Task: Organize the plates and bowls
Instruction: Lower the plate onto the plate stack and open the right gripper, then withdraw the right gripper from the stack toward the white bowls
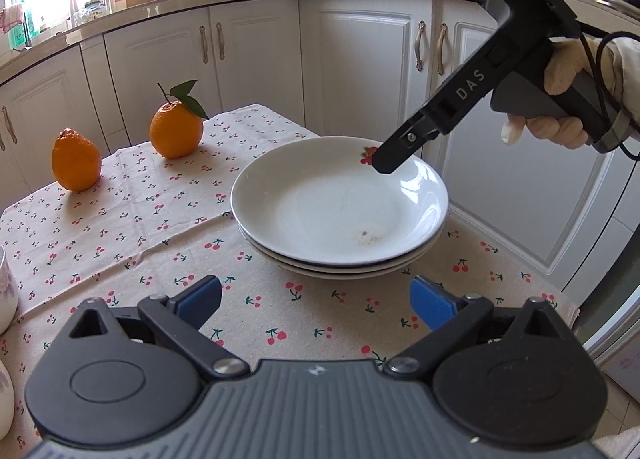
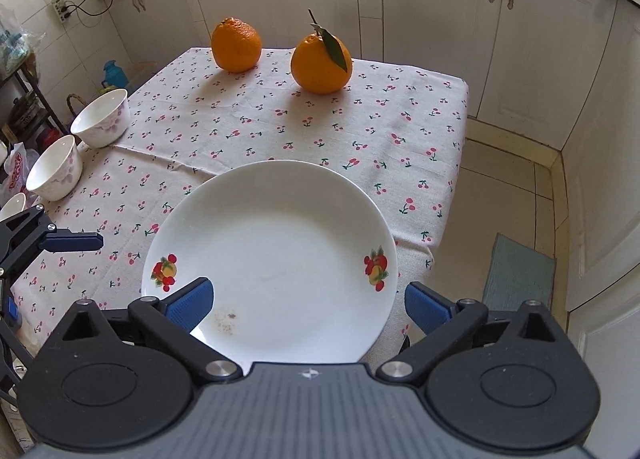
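Three plates sit stacked near the table's right edge, the top one directly under our right gripper, whose fingers stand wide apart and grip nothing. Our left gripper hangs just short of the stack's near rim, fingers wide and empty too. Two bowls wait at the table's left edge, so we judge the left hand nearer them

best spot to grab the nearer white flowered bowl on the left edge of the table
Grip the thin rim of the nearer white flowered bowl, one jaw inside and one outside, coming from above. It stands upright and open, and its rounded wall looks wide for a side grip. Use the side facing away from the second bowl close by.
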Tool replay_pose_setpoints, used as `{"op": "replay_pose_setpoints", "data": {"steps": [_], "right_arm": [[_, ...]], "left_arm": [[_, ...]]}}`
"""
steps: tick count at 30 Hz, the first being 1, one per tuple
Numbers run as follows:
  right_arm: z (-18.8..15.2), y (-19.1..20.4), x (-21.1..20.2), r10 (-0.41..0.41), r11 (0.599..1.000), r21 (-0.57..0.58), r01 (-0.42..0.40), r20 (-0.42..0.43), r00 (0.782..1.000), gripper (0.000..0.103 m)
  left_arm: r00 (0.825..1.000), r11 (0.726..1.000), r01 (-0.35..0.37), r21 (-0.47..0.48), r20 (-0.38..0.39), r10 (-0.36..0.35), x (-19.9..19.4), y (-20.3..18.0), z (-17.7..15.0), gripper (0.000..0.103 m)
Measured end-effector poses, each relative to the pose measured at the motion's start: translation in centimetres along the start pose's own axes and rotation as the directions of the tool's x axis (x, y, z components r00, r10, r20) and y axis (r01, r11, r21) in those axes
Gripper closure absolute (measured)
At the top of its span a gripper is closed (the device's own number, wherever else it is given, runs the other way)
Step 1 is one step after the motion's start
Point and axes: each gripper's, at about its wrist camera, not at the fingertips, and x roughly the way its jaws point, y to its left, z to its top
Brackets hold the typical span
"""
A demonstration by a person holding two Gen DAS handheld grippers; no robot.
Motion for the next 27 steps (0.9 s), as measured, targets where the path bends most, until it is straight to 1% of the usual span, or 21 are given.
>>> {"op": "replay_pose_setpoints", "data": {"steps": [8, 15, 17, 19, 20, 23, 27], "right_arm": [[-0.4, 3.8, -1.3, -0.045, 0.996, -0.08, 0.048, 0.041, 0.998, 0.0], [-0.5, 7.8, -2.4, -0.082, 0.988, -0.12, 0.096, 0.116, 0.99, 0.0], [-0.6, 9.1, -2.7, -0.091, 0.986, -0.122, 0.11, 0.153, 0.984, 0.0], [-0.8, 10.5, -2.8, -0.118, 0.982, -0.123, 0.142, 0.182, 0.976, 0.0], [-0.9, 11.3, -2.7, -0.136, 0.979, -0.125, 0.163, 0.203, 0.97, 0.0], [-1.4, 13.7, -2.6, -0.156, 0.973, -0.13, 0.193, 0.254, 0.955, 0.0], [-1.8, 17.3, -2.0, -0.154, 0.968, -0.145, 0.205, 0.301, 0.941, 0.0]], "left_arm": [[1.0, 1.0, -0.013, -0.001, 0.027, 0.013, -1.4, 0.1, 0.1, 0.003], [0.998, 0.999, -0.032, -0.01, 0.063, 0.033, -3.5, 0.6, -0.1, 0.002], [0.996, 0.999, -0.042, -0.014, 0.073, 0.043, -4.4, 0.9, -0.4, 0.002], [0.995, 0.999, -0.049, -0.023, 0.083, 0.051, -5.3, 1.3, -0.8, 0.002], [0.994, 0.998, -0.055, -0.026, 0.089, 0.057, -5.9, 1.5, -1.0, 0.002], [0.991, 0.996, -0.085, -0.034, 0.104, 0.088, -7.8, 2.4, -2.0, 0.002], [0.986, 0.991, -0.121, -0.061, 0.11, 0.127, -10.4, 4.2, -3.6, 0.002]]}}
